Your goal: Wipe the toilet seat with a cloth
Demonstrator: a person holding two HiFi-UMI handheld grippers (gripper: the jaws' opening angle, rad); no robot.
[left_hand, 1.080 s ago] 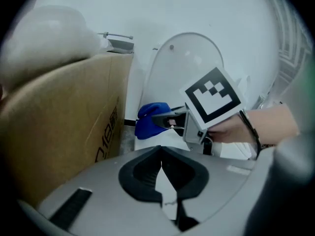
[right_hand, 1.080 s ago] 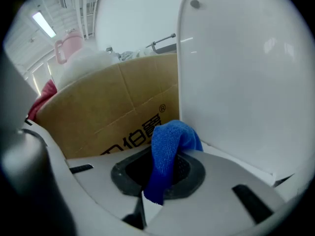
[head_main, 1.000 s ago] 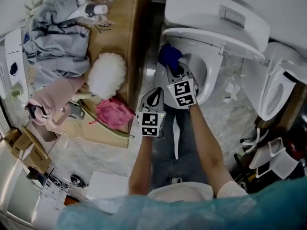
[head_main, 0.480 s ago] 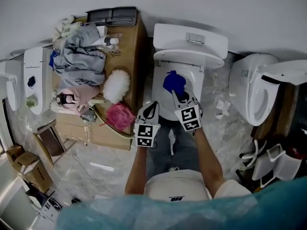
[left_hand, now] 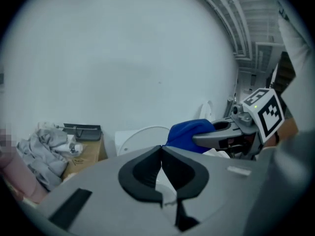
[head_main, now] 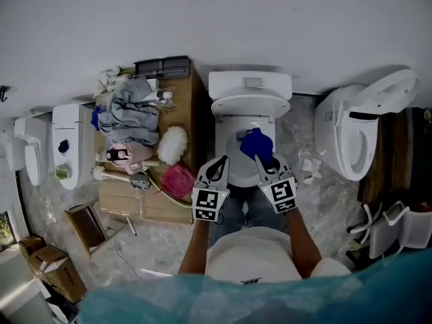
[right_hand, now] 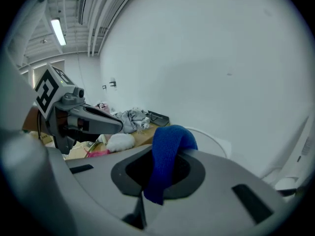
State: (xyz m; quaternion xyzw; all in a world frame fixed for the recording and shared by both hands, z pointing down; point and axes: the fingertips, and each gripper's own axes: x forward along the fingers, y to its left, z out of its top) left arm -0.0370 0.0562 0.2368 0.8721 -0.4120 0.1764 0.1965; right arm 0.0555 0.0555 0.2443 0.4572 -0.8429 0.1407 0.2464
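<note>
the blue cloth (head_main: 256, 142) sits at the centre of the head view, over the open bowl of the middle toilet. it is bunched and clenched in the jaws of the right gripper (head_main: 264, 162), and in the right gripper view a fold of it drapes down over them. whether it touches the toilet seat (head_main: 223, 147) cannot be told from here; it looks lifted just above it. the left gripper (head_main: 219, 167) hangs just left of it over the seat's near rim, jaws pressed together on nothing. to wipe well, the cloth likely needs lowering until a broad fold lies flat on the rim, with a firm clench so it cannot slip into the bowl, then one sweep round the ring. at left stands a wooden counter (head_main: 197, 117) with grey clothes (head_main: 135, 110), a white fluffy duster (head_main: 173, 144) and a pink rag (head_main: 177, 179); a second toilet (head_main: 351, 137) stands at right.
</note>
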